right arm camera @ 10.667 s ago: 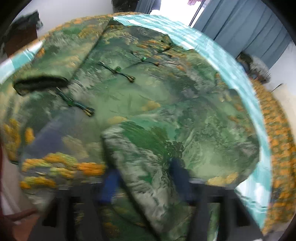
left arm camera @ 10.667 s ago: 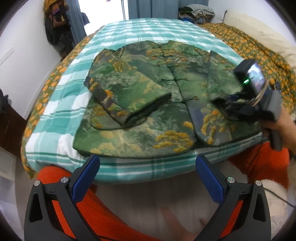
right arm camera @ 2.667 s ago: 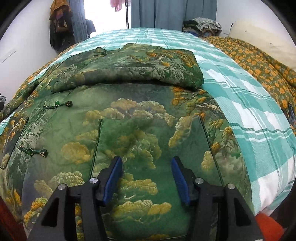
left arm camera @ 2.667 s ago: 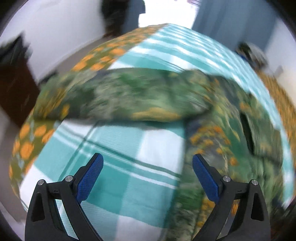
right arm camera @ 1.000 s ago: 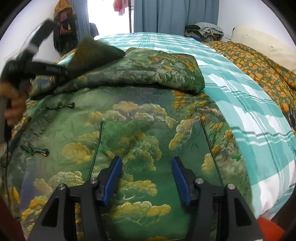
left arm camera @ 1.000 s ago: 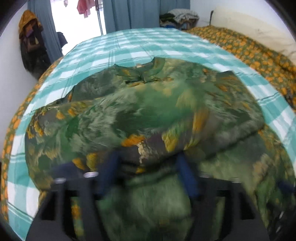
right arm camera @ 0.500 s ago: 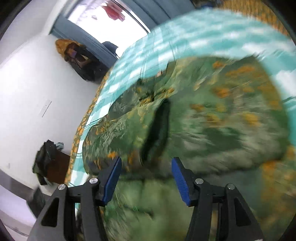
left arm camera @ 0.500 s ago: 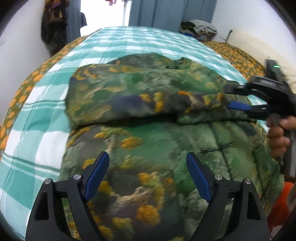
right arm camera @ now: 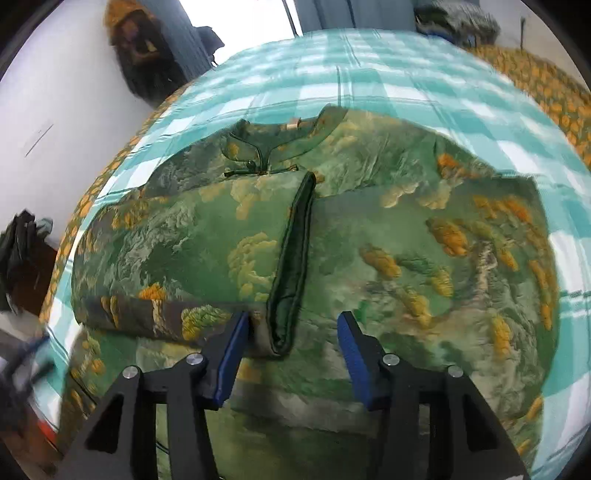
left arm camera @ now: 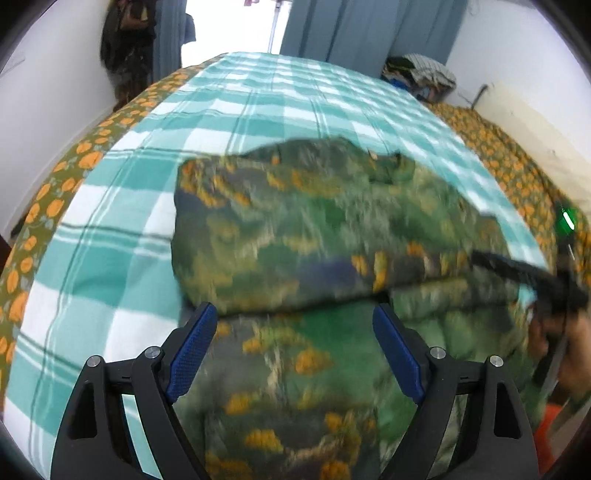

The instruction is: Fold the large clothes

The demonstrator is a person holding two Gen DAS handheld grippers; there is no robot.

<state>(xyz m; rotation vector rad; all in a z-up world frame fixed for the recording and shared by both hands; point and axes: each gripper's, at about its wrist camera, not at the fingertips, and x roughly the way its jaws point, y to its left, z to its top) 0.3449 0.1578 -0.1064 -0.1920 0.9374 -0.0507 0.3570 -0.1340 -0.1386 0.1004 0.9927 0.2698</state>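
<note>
A green jacket with orange tree patterns point(left arm camera: 303, 229) lies on the teal checked bedspread point(left arm camera: 122, 221). Both sleeves are folded across its chest; their dark cuff ends point(right arm camera: 291, 266) meet at the middle in the right wrist view, below the collar point(right arm camera: 258, 155). My left gripper point(left arm camera: 295, 343) is open and empty, just above the jacket's lower left part. My right gripper point(right arm camera: 291, 339) is open, its fingers either side of the cuff end, not closed on it. The right gripper also shows blurred in the left wrist view point(left arm camera: 517, 273).
An orange-flowered blanket point(left arm camera: 517, 155) covers the bed's right side and a strip on the left point(left arm camera: 48, 199). Blue curtains point(left arm camera: 354, 33) and a heap of clothes point(left arm camera: 421, 74) stand at the far end. Dark clothes hang by the left wall point(left arm camera: 129, 44).
The left sleeve has been folded over the chest and let go. My left gripper has drawn back, open. My right gripper has swung over to the sleeve cuffs at the jacket's middle.
</note>
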